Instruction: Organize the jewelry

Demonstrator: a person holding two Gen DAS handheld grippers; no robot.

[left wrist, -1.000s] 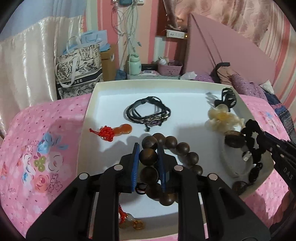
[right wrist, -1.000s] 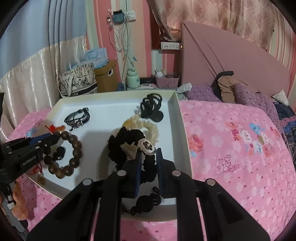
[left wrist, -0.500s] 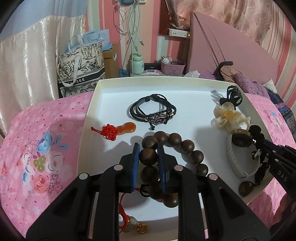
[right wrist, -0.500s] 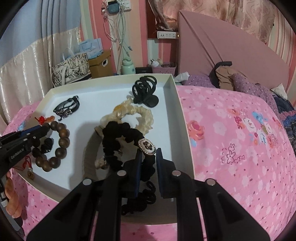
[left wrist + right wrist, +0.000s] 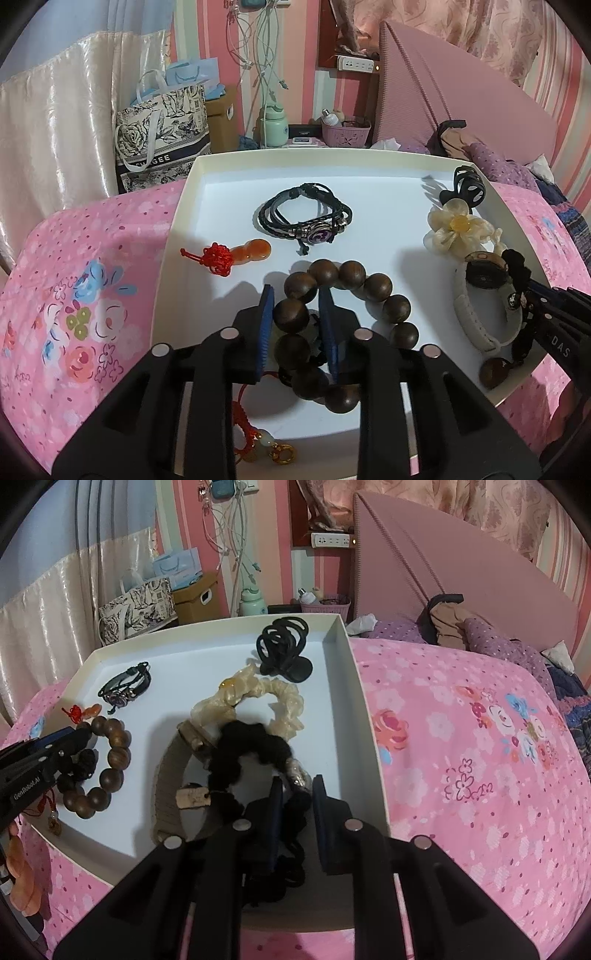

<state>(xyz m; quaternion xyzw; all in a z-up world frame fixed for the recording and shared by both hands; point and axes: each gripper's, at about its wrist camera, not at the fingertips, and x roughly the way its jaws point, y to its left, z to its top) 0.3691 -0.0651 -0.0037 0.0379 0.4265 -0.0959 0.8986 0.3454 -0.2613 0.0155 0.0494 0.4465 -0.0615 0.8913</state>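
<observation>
The wooden bead bracelet (image 5: 369, 284) lies in the white tray (image 5: 221, 166). My left gripper (image 5: 296, 291) straddles one side of the bracelet. Its jaws are opening, and a gap shows between the right pad and the beads. My right gripper (image 5: 297, 779) is shut on the black scrunchie (image 5: 247, 746), which has a gem charm. The scrunchie drapes over a beige-strapped watch (image 5: 166, 775) and a cream flower scrunchie (image 5: 280, 698) near the tray's right wall (image 5: 354, 686). The left gripper (image 5: 44, 753) also shows at the left edge of the right wrist view, beside the beads (image 5: 118, 738).
Also in the tray are a black leather bracelet (image 5: 306, 218), a red-knot gourd charm (image 5: 236, 254), a black hair claw (image 5: 284, 646) and a red-cord charm with a gold ring (image 5: 266, 443). The tray rests on a pink floral bedspread (image 5: 480, 738). Bags and a nightstand stand behind.
The left jaws have widened slightly around the beads. The black scrunchie has sunk lower, from hanging to resting across the watch. The left hand has stayed put.
</observation>
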